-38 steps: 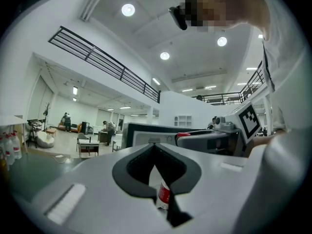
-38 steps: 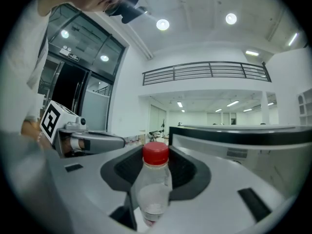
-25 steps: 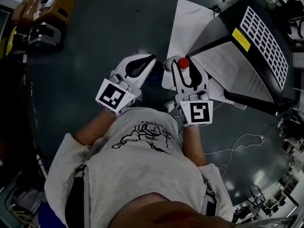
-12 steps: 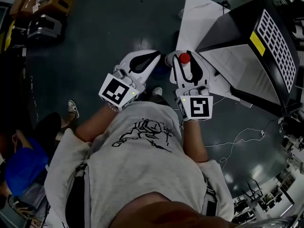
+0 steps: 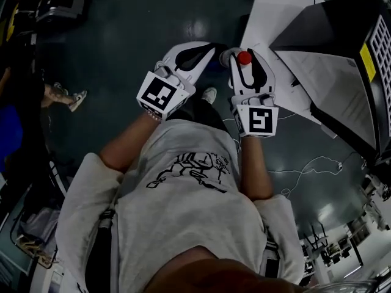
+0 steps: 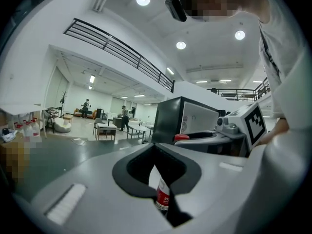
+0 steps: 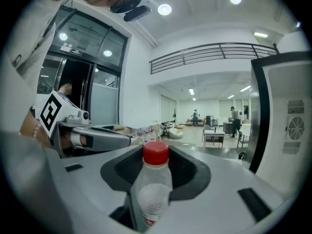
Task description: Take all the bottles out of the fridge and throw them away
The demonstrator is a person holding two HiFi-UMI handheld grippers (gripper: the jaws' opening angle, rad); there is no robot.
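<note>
The right gripper (image 5: 247, 55) stays clamped on an upright red-capped bottle (image 7: 153, 189). Just to its left, the left gripper (image 5: 211, 46) is squeezed shut on a second bottle (image 6: 163, 195), its red label showing in the slit. The fridge (image 5: 333, 41) has slid off to the right gripper's right, so the walk to a bin, none in sight, seems under way.

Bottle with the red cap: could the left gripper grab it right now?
Probably not yet. The bottle sits close beside the left gripper, but the right gripper is clamped on it, and the left jaws are shut, so they would need to open first.
</note>
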